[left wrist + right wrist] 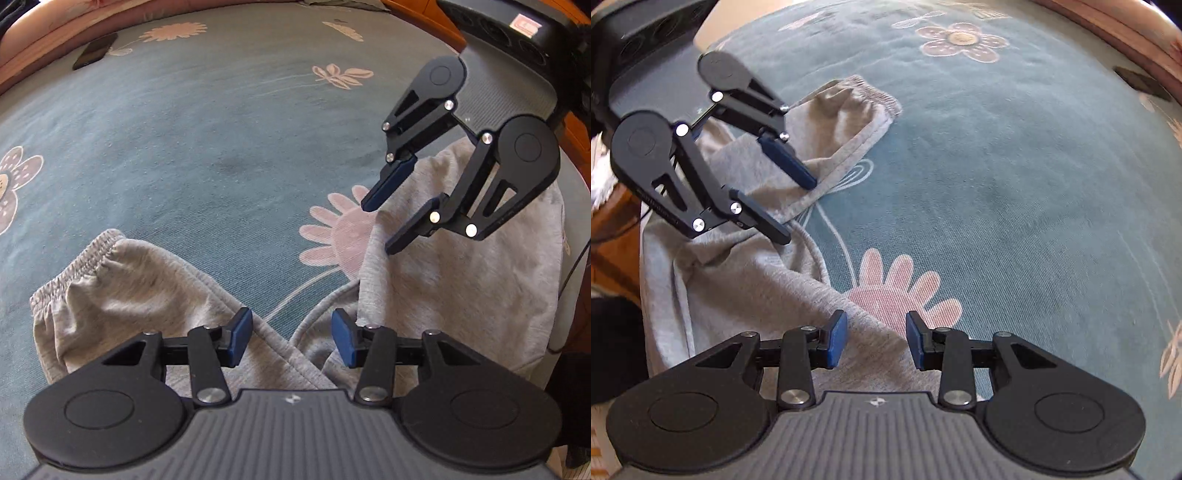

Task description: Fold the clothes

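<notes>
Grey sweatpants lie crumpled on a teal bedspread with pink flowers. One elastic cuff points left, and a wider grey part lies at the right. My left gripper hovers open above the point where the two grey parts meet, with nothing between its blue pads. My right gripper is open over the edge of the right part. In the right wrist view, the right gripper stands open above the sweatpants, the left gripper is open above the leg, and the cuff lies beyond.
A black phone lies on the bedspread far from the clothes, near a pink bolster along the bed's edge. A wooden frame borders the other side. A thin cable hangs by the pants' right edge.
</notes>
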Demonstrator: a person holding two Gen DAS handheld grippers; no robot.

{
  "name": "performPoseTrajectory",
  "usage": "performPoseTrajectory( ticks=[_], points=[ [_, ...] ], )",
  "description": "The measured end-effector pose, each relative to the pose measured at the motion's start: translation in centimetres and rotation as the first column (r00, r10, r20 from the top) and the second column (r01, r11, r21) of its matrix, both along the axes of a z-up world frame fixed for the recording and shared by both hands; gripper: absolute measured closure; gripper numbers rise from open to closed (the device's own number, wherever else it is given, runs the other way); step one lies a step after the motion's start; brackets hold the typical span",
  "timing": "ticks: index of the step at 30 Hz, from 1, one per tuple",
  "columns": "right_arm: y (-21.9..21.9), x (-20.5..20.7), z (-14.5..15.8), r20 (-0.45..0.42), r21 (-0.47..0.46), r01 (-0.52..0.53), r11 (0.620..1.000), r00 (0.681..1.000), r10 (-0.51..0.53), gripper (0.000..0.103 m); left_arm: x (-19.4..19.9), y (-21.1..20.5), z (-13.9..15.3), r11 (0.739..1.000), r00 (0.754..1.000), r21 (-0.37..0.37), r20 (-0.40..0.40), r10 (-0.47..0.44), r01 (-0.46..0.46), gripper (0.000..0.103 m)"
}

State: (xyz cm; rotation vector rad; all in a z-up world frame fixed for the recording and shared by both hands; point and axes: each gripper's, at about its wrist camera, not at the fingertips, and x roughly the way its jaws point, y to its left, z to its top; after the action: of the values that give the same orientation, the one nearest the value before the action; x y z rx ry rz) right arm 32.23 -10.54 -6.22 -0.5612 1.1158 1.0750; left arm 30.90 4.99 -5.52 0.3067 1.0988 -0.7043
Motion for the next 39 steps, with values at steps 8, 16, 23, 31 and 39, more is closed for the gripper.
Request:
performPoseTrajectory(
  ticks=[8, 16, 23, 31, 39],
  points=[
    [0.5, -1.9, 1.2, 0.014, -0.110, -0.278, 0.954, 0.959, 0.282, 0.102, -0.2, -0.2, -0.7, 1.000, 0.999, -0.010, -0.030, -0.024, 0.024, 0.055],
    [-0.7, -3.7, 0.9, -0.080, -0.107, -0.207, 0.973, 0.977, 0.199, 0.101, 1.7, -3.7, -2.0, 0.980, 0.979, 0.024, -0.060, -0.196, 0.197, 0.051],
    [-1.6, -3.1, 0.5, -0.069, -0.065, -0.084, 0.994, 0.994, 0.079, 0.097, 3.3, -4.3, -2.5, 0.992, 0.996, 0.092, 0.027, -0.088, 0.085, 0.054],
    [-4.4, 3.6, 2.1, -0.072, 0.042, 0.170, 0.985, 0.983, -0.167, 0.085, 2.0, -4.1, 0.9, 0.990, 0.997, -0.120, -0.003, -0.071, 0.070, 0.052],
    [-2.9, 2.7, -2.2, -0.118, -0.133, -0.053, 0.990, 0.992, 0.037, 0.084, -0.5, -4.8, -1.3, 0.985, 0.989, -0.136, -0.089, -0.116, 0.103, 0.051]
  ],
)
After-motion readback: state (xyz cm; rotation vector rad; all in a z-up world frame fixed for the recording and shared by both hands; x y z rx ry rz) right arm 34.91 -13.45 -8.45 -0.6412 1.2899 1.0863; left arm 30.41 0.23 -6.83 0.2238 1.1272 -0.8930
